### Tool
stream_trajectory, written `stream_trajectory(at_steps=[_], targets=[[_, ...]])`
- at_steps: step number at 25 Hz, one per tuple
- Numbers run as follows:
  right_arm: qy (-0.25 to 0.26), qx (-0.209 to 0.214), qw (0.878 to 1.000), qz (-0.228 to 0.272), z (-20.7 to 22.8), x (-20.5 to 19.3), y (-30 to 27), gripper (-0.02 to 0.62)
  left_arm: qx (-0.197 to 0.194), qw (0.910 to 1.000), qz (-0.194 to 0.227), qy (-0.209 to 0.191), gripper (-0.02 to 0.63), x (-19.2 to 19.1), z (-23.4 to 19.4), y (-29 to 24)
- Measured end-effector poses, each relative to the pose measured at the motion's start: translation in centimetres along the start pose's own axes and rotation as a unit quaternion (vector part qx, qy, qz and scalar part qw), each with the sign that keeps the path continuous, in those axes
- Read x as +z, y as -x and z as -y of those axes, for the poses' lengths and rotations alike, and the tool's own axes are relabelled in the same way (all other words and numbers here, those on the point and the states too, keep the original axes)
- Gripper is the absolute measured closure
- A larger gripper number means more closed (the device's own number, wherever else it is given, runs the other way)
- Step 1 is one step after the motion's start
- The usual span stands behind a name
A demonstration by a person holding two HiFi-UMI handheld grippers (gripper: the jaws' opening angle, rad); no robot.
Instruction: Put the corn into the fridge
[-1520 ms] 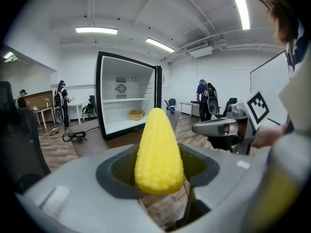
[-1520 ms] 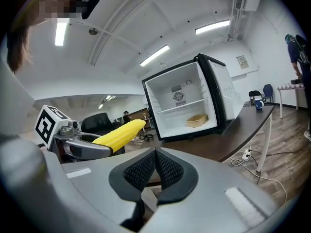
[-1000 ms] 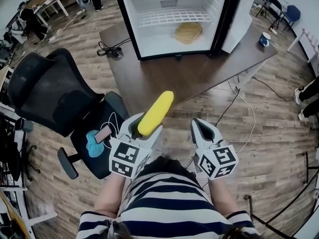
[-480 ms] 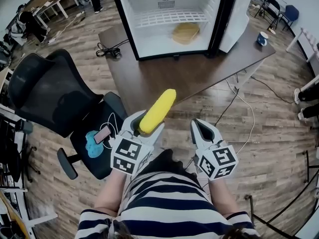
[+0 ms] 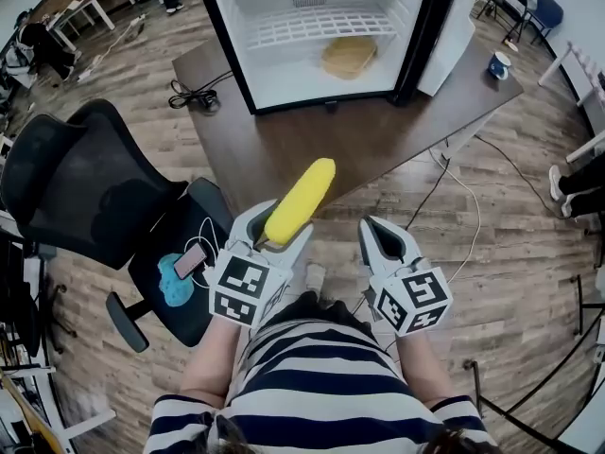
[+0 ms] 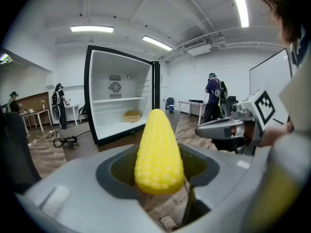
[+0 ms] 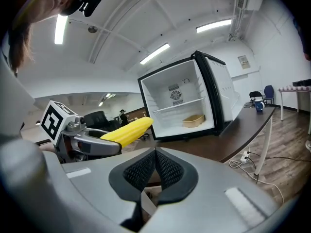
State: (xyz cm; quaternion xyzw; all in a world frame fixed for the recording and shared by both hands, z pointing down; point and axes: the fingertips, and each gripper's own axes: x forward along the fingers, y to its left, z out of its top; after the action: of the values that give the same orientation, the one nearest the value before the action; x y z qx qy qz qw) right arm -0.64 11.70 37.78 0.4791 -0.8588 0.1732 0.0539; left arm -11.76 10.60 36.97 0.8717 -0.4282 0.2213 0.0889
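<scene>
The left gripper [image 5: 272, 240] is clamped on the corn [image 5: 300, 201], tip aimed at the open fridge [image 5: 321, 36] on the far table [image 5: 378, 140]. The right gripper [image 5: 381, 245] has its jaws closed together, empty.

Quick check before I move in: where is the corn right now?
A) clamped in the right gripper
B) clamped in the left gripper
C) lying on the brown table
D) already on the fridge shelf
B: the corn sits clamped between the jaws of the left gripper, pointing toward the open fridge, while the right gripper has its jaws together on nothing.
</scene>
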Motion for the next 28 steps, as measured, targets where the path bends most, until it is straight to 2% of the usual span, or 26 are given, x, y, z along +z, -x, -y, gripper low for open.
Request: stream_trajectory(at_steps=[18,28], targets=[[0.014,-0.004,1.000,-0.007,2.8,4.3,-11.4,0.603,-0.024,0.9996,0.008,-0.008,0.606,3.5,-8.6,-7.2],[0.015,-0.022,1.000,-0.002,4.3,6.4,-14.5,0.603,-0.037,0.9987,0.029,-0.016,0.606,6.5,-11.4,-9.6]])
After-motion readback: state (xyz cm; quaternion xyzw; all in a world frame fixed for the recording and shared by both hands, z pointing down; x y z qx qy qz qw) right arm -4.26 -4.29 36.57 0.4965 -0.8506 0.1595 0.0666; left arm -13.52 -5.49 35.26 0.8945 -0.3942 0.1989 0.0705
